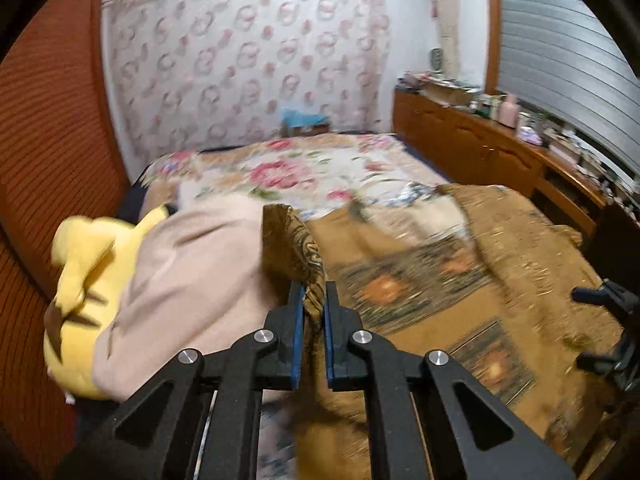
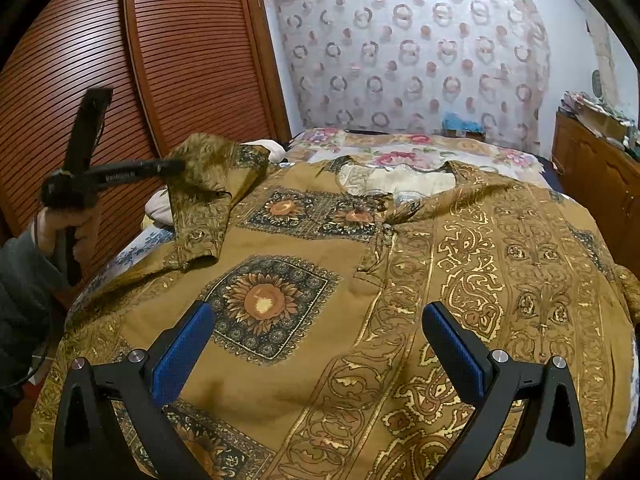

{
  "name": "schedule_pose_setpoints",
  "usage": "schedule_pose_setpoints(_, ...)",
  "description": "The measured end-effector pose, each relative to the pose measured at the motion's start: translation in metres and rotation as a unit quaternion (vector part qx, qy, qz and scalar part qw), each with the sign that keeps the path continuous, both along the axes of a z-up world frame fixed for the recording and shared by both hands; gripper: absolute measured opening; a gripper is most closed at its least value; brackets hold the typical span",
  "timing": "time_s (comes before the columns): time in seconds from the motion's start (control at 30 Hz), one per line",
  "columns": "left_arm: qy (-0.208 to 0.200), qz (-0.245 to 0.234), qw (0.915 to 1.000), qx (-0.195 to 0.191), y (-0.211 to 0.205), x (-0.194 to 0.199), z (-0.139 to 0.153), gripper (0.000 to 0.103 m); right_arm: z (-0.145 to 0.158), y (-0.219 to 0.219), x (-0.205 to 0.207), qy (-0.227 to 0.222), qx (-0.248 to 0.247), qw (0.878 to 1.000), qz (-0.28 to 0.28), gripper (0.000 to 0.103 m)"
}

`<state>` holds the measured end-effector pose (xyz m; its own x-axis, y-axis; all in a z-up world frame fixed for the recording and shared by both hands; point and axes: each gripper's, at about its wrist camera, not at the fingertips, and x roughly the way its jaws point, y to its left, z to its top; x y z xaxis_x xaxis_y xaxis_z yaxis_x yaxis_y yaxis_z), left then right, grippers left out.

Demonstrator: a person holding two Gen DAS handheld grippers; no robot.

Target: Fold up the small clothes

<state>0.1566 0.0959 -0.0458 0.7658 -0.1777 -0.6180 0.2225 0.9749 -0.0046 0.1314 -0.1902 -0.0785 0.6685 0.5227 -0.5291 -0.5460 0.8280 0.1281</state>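
Observation:
A mustard-gold patterned shirt point(image 2: 360, 320) with sunflower squares and paisley bands lies spread over the bed. My left gripper point(image 1: 314, 300) is shut on the shirt's sleeve point(image 1: 298, 248), whose cloth stands up between the blue pads. In the right wrist view the left gripper point(image 2: 176, 166) holds that sleeve point(image 2: 208, 196) raised at the shirt's left side, folded over toward the body. My right gripper point(image 2: 318, 320) hovers open over the shirt's lower front, nothing between its fingers.
A yellow plush toy point(image 1: 76, 292) and a pale pink cloth point(image 1: 192, 280) lie at the bed's left. A floral bedspread point(image 1: 320, 168) covers the far bed. Slatted wooden doors point(image 2: 180, 52) stand left; a cluttered wooden sideboard point(image 1: 480, 136) runs along the right.

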Motion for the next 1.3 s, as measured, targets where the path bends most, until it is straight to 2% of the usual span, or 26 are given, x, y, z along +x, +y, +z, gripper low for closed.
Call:
schedule_pose_setpoints(0.13, -0.008, -0.021, 0.9997, 0.006, -0.025, 0.012, 0.011, 0.009, 0.001, -0.005, -0.002, -0.001, 0.002, 1.0, -0.004, 0.103)
schedule_pose_setpoints(0.33, -0.005, -0.045, 0.9989, -0.007, -0.051, 0.026, 0.025, 0.009, 0.001, -0.013, -0.003, 0.001, 0.006, 1.0, -0.014, 0.103)
schedule_pose_setpoints(0.57, -0.002, -0.07, 0.9975, -0.004, -0.059, 0.017, 0.021, 0.04, 0.003, -0.02, -0.005, 0.002, 0.01, 1.0, -0.02, 0.103)
schedule_pose_setpoints(0.73, 0.015, -0.065, 0.9978, 0.001, -0.052, 0.01, 0.006, 0.041, 0.004, -0.023, -0.004, 0.001, 0.009, 1.0, -0.026, 0.103)
schedule_pose_setpoints(0.93, 0.048, -0.052, 0.9974, 0.011, -0.04, 0.006, -0.027, 0.041, 0.005, -0.035, -0.003, -0.001, 0.004, 0.999, -0.041, 0.103)
schedule_pose_setpoints(1.13, 0.066, -0.012, 0.9973, 0.029, -0.023, 0.023, -0.047, 0.041, 0.005, -0.051, -0.002, -0.001, -0.011, 0.998, -0.063, 0.103)
schedule_pose_setpoints(1.3, 0.087, -0.003, 0.996, 0.018, -0.015, 0.048, -0.057, 0.041, 0.007, -0.066, -0.001, -0.001, -0.024, 0.996, -0.084, 0.103)
